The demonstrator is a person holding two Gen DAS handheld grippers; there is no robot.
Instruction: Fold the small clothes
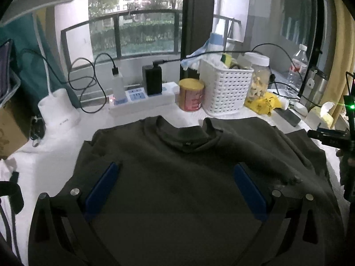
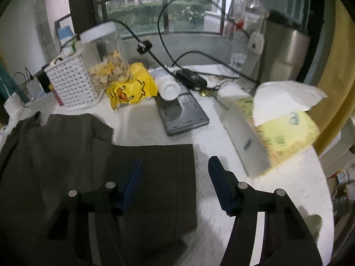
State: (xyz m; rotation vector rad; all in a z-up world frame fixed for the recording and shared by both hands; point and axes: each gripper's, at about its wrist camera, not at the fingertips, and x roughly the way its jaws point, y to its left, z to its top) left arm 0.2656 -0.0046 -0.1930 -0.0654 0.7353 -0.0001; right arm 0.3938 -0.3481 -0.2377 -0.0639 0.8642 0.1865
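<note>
The dark olive-brown knitted top (image 1: 177,177) lies spread flat on the white textured tablecloth (image 2: 221,155), its ribbed collar (image 1: 184,135) at the far side and its body running towards us. In the left wrist view its right sleeve (image 1: 261,153) is already laid across the chest, cuff near the middle.

Our left gripper (image 1: 175,190) hangs over the middle of the chest, blue pads (image 1: 102,190) wide apart with nothing between them. Our right gripper (image 2: 175,184) is likewise wide open and empty, straddling the garment's right edge: its left pad is over the dark cloth, its right pad over bare tablecloth. From there the squared fabric edge (image 2: 193,177) runs near-to-far, roughly parallel to the fingers.

That is the relation we judge the next move turns on: the right edge lies directly between the right gripper's jaws, so that hand is nearer to it, while the left is centred and better placed to pin or take the left side.

Beyond the collar stand a white perforated plastic basket (image 1: 226,88), a clear jar with a white lid (image 2: 106,53), a yellow duck-print packet (image 2: 131,88) and a grey flat device (image 2: 182,113); a tissue pack (image 2: 277,119) sits far right.
</note>
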